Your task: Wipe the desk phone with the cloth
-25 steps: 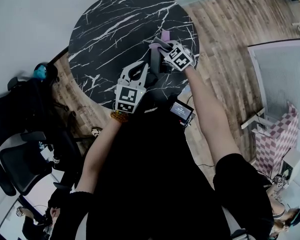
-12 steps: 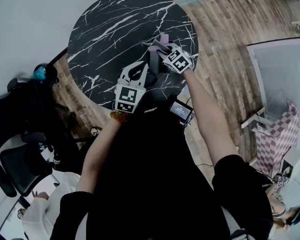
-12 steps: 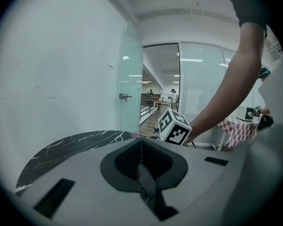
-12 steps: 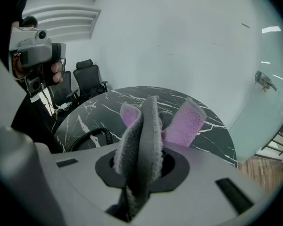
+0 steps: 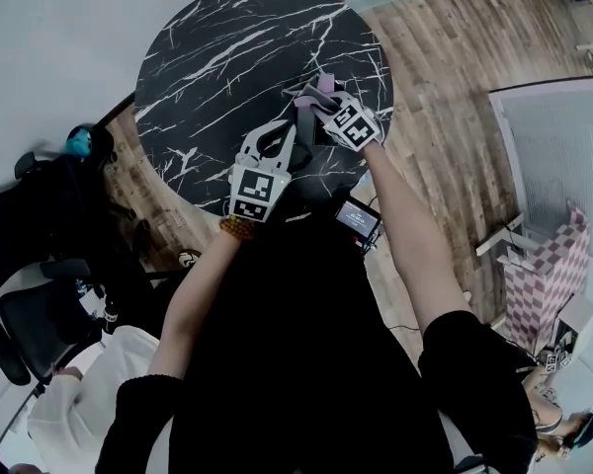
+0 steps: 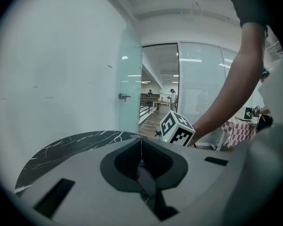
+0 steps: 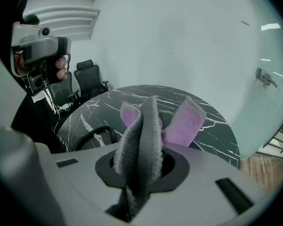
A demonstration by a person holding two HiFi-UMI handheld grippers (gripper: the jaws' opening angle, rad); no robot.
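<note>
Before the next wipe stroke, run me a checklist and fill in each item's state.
1. Cloth secured in the right gripper: ok. The fingers are shut on it and its folds stick out ahead.
2. Left gripper hold: ok. Its fingers are closed on a thin dark piece. Whether that piece is the handset: cannot tell.
3. Cloth in contact with the desk phone: cannot tell. No view shows the contact or the phone body clearly.
4. Coiled cord away from the cloth: ok. It lies on the table off to one side.
</note>
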